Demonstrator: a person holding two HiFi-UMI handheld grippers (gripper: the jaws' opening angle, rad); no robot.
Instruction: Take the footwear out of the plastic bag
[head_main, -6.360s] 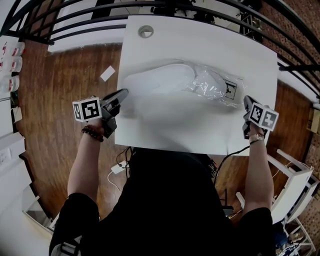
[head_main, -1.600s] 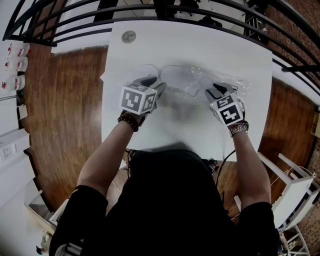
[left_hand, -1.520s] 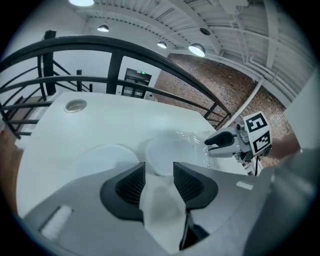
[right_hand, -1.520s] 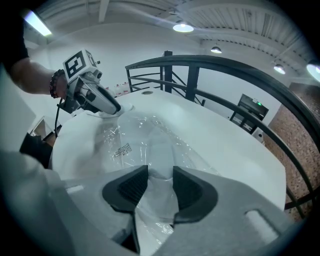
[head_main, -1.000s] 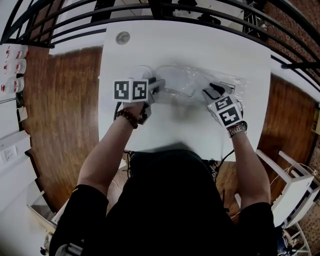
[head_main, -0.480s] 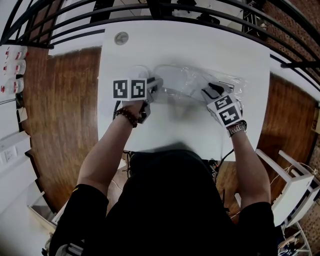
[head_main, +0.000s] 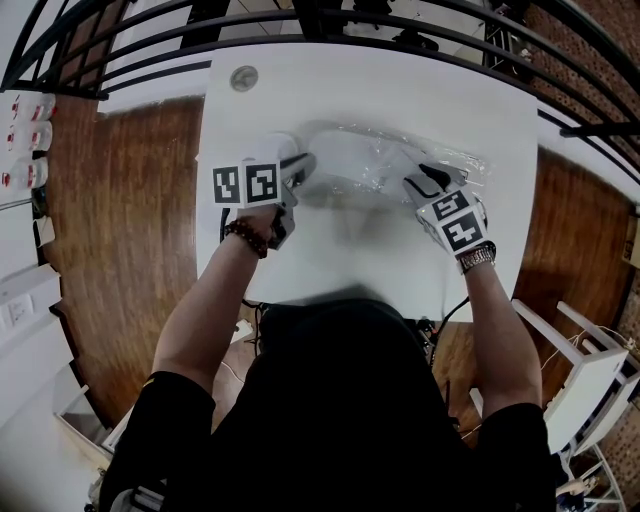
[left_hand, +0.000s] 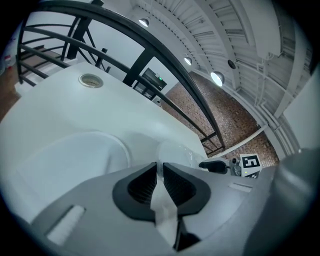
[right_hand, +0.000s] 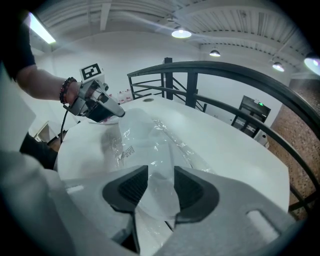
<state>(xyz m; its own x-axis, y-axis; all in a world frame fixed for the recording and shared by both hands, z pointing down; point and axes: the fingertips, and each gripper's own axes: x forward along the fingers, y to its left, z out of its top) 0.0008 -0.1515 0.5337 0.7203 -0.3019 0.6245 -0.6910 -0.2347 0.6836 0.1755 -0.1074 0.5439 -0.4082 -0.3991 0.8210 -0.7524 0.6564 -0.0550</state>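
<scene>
Right now my L gripper (head_main: 305, 165) (left_hand: 160, 167) has just been closing its jaws; they pinch a thin white edge, looks like the footwear (head_main: 335, 150). R gripper (head_main: 420, 178) (right_hand: 161, 175) jaws nip the plastic bag (head_main: 400, 160) (right_hand: 145, 135) film at its right end. Footwear lies on the white table (head_main: 380, 250), partly in the bag, betw. both grippers.

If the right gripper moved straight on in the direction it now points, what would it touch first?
The plastic bag: its film is already pinched between the right gripper's fingers and bulges on straight ahead. Just behind the film probably comes the white footwear, though depth is hard to judge.
</scene>
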